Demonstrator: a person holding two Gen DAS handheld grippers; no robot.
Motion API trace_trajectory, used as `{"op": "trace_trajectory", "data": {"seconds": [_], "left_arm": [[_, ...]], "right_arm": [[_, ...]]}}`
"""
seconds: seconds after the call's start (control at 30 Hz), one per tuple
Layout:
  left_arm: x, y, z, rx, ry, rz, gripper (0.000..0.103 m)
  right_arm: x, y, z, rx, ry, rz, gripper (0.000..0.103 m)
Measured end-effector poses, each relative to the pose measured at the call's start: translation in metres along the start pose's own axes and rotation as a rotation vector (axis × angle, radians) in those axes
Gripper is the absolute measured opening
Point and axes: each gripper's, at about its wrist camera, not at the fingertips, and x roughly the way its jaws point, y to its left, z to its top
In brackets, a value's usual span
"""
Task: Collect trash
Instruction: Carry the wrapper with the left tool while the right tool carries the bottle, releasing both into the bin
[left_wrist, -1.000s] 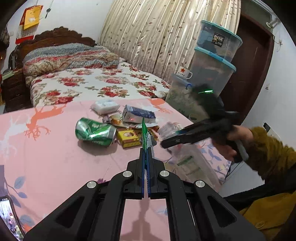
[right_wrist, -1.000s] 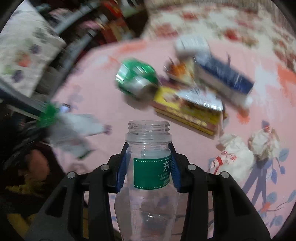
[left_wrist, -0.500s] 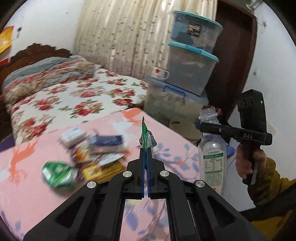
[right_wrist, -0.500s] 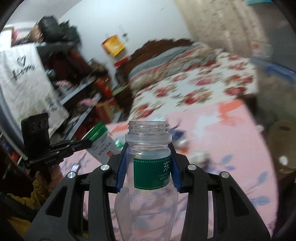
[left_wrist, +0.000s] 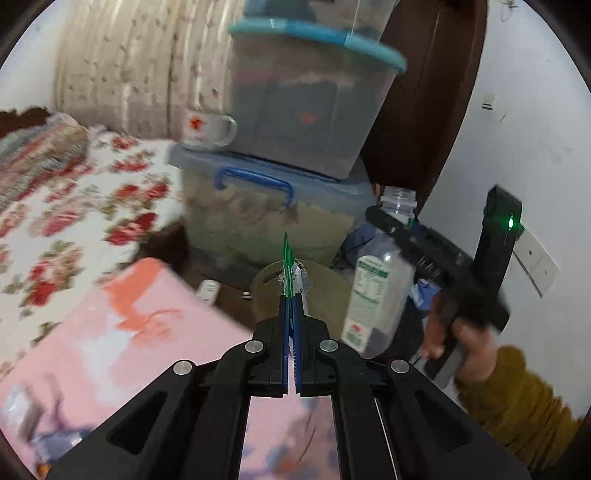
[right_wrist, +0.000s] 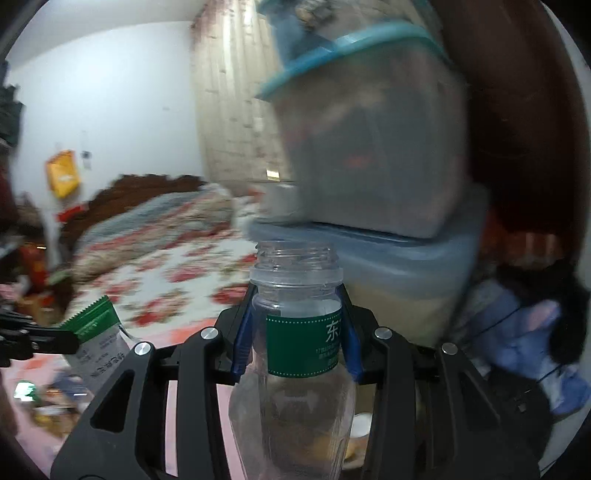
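Observation:
My left gripper is shut on a thin green-and-white wrapper, seen edge-on and sticking out past the fingertips. Just beyond it, off the table's edge, a tan round bin stands on the floor. My right gripper is shut on a clear uncapped plastic bottle with a green label, held upright by its shoulder. In the left wrist view that bottle hangs to the right of the bin, carried by a hand. The right wrist view shows the wrapper at the far left.
Stacked plastic storage boxes with blue lids rise close behind the bin, a white mug on the lowest one. The pink-clothed table is below left, with blurred leftover trash. A flowered bed lies left, a dark door right.
Both grippers have swung right, away from the trash pile on the table and toward the storage boxes and bin. The wrapper and the bottle stay held.

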Motion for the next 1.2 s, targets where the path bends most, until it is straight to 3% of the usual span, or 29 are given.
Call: {"op": "trace_trajectory", "data": {"seconds": [0.17, 0.27, 0.3, 0.33, 0.37, 0.4, 0.5, 0.67, 0.8, 0.97, 1.07, 1.2], "left_arm": [[0.1, -0.003, 0.014, -0.015, 0.1, -0.013, 0.002], [0.143, 0.005, 0.009, -0.039, 0.133, -0.01, 0.002], [0.155, 0.008, 0.006, -0.053, 0.126, -0.007, 0.007], [0.165, 0.009, 0.003, -0.059, 0.123, -0.005, 0.02], [0.174, 0.009, 0.002, -0.061, 0.127, 0.002, 0.031], [0.183, 0.008, -0.001, -0.065, 0.135, 0.017, 0.052], [0.188, 0.006, -0.01, -0.066, 0.167, 0.038, 0.054], [0.132, 0.001, -0.011, -0.057, 0.108, 0.059, 0.054], [0.049, -0.01, -0.027, -0.078, 0.044, 0.059, 0.056], [-0.055, -0.018, -0.098, -0.075, -0.016, 0.075, 0.056], [-0.098, -0.007, -0.142, -0.109, -0.013, 0.104, 0.056], [-0.169, 0.037, -0.216, -0.207, 0.012, 0.243, 0.056]], "right_arm": [[0.054, -0.047, -0.014, 0.064, 0.06, -0.042, 0.043], [0.079, -0.056, -0.029, 0.101, 0.097, -0.011, 0.044], [0.086, -0.058, -0.034, 0.112, 0.109, 0.008, 0.047], [0.089, -0.055, -0.04, 0.117, 0.114, 0.018, 0.054], [0.093, -0.054, -0.047, 0.113, 0.114, 0.016, 0.071], [0.095, -0.053, -0.049, 0.107, 0.105, 0.008, 0.075], [0.091, -0.049, -0.055, 0.1, 0.096, 0.011, 0.075], [0.048, -0.043, -0.054, 0.157, 0.061, 0.064, 0.075], [0.005, -0.027, -0.059, 0.244, 0.06, 0.162, 0.075], [-0.048, 0.019, -0.089, 0.325, 0.081, 0.339, 0.075], [-0.071, 0.057, -0.111, 0.323, 0.108, 0.416, 0.073], [-0.087, 0.112, -0.132, 0.263, 0.167, 0.497, 0.065]]}}
